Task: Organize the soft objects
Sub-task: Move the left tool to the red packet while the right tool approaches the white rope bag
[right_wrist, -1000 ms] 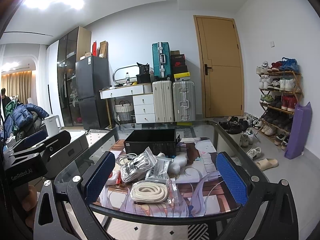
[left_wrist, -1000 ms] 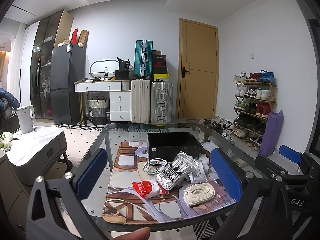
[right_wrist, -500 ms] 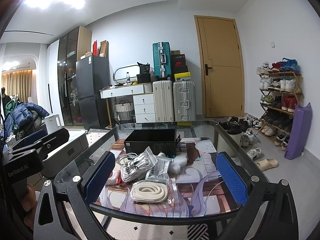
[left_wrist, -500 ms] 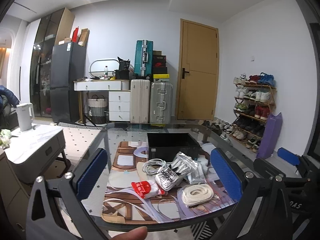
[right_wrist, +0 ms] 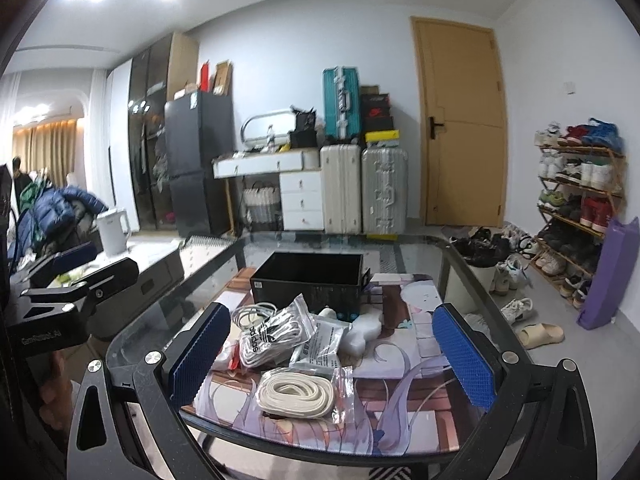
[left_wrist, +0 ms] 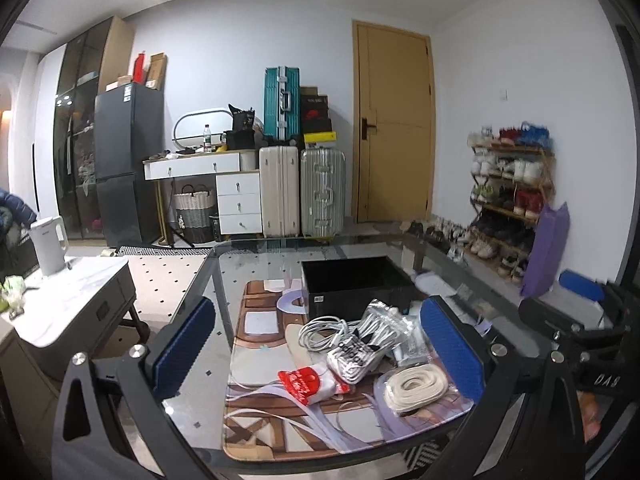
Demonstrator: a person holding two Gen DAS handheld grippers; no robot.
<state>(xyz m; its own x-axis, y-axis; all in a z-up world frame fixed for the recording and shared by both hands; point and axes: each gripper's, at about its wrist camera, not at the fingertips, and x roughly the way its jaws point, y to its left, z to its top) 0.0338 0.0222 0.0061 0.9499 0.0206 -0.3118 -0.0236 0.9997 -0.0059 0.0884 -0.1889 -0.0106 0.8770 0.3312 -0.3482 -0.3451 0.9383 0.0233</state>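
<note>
A heap of soft items lies on a printed mat (left_wrist: 264,420) on the glass table: a bagged cream lace coil (left_wrist: 416,386) (right_wrist: 295,394), a silver adidas bag of white laces (left_wrist: 356,352) (right_wrist: 272,334), a white cable coil (left_wrist: 320,328) (right_wrist: 250,314), a red-and-white pouch (left_wrist: 308,384) and a grey foil packet (right_wrist: 320,346). Behind them stands an empty black bin (left_wrist: 354,286) (right_wrist: 312,278). My left gripper (left_wrist: 316,348) hovers open in front of the heap, holding nothing. My right gripper (right_wrist: 324,354) is open too, lace coil between its blue pads, apart from it.
The glass table's front edge (right_wrist: 320,446) is just below the grippers. A white low cabinet with a kettle (left_wrist: 48,246) stands left. Suitcases (left_wrist: 300,192), a door and a shoe rack (left_wrist: 512,196) line the room behind. A white sponge-like piece (right_wrist: 362,330) lies beside the bin.
Both grippers have moved slightly nearer the table and heap; the left view has shifted a little. Nothing on the table has moved and neither gripper has taken hold of anything.
</note>
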